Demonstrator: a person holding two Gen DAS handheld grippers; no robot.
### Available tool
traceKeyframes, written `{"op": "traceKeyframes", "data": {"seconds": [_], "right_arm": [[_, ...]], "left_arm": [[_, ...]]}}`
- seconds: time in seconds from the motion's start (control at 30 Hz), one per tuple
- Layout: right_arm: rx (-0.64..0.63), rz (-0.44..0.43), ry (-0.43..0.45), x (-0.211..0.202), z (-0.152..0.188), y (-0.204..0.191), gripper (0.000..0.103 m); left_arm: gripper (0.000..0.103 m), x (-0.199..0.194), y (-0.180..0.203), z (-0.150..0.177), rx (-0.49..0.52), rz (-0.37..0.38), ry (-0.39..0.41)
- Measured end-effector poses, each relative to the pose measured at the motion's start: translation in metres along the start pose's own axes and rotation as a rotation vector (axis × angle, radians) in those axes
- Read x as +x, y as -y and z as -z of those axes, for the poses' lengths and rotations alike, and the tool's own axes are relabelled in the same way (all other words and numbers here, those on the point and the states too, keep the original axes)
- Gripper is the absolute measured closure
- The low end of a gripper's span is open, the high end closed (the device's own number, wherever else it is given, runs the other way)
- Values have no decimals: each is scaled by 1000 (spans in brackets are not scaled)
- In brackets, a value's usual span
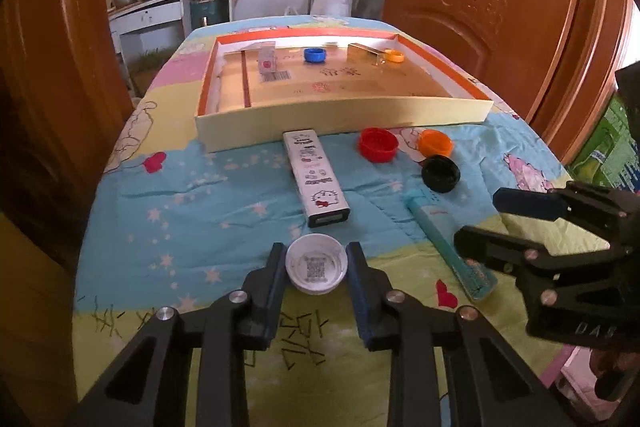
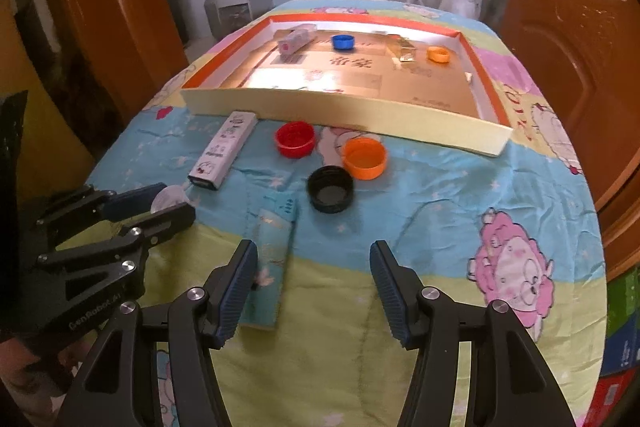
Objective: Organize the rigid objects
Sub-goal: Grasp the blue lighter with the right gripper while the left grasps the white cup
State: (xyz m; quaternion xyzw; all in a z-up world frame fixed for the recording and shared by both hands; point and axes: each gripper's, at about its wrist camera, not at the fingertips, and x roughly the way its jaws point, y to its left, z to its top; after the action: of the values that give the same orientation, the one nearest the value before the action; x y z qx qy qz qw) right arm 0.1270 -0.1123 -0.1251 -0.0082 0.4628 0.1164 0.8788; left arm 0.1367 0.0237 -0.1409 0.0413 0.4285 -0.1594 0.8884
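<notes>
Caps and boxes lay before us on the cartoon-print cloth (image 1: 192, 187). We had our left gripper (image 1: 316, 263) closed around the white cap (image 1: 316, 269), a blue pad touching each side of its rim; the cap sat open side up on the cloth, a printed code showing inside. From the right wrist view we could make out only a pale sliver of that cap between the left jaws.

Our right gripper (image 2: 314, 283) stood open, with nothing pressed between its pads. The teal box (image 2: 270, 267) lay flat, touching the inner face of the left finger (image 2: 236, 287); its long axis ran away from us towards the tray (image 2: 344, 107), and the finger hid part of its near left edge.

Further off, the white cartoon box (image 1: 316, 179) lay flat with one short end almost at the tray wall. Near it sat the red cap (image 1: 378, 145), the orange cap (image 1: 435, 143) and the black cap (image 1: 440, 173), all open side up.

Inside the tray we saw a blue cap (image 2: 343, 42), another orange cap, and two small boxes whose print we could not read.
</notes>
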Motion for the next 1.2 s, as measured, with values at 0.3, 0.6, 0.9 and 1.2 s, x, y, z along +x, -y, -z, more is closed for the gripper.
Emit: {"op": "traceKeyframes", "data": {"seconds": [0.3,0.6,0.9,1.2], "right_arm": [[-31,1,-12,15,-3,-24,57],[-37,49,-14,17,-5,-26,81],[-21,44,40,-3,-8,-23,81],[15,55,104,-28,-22,-8,81]], "left_arm": [[73,-22,-19,-4,-67,-22,50],[73,-27,-28,-6,-90,-12,64],[73,-30,-25,-13,-103,6,75],[73,-33,-16,-38,-107,27,99]]}}
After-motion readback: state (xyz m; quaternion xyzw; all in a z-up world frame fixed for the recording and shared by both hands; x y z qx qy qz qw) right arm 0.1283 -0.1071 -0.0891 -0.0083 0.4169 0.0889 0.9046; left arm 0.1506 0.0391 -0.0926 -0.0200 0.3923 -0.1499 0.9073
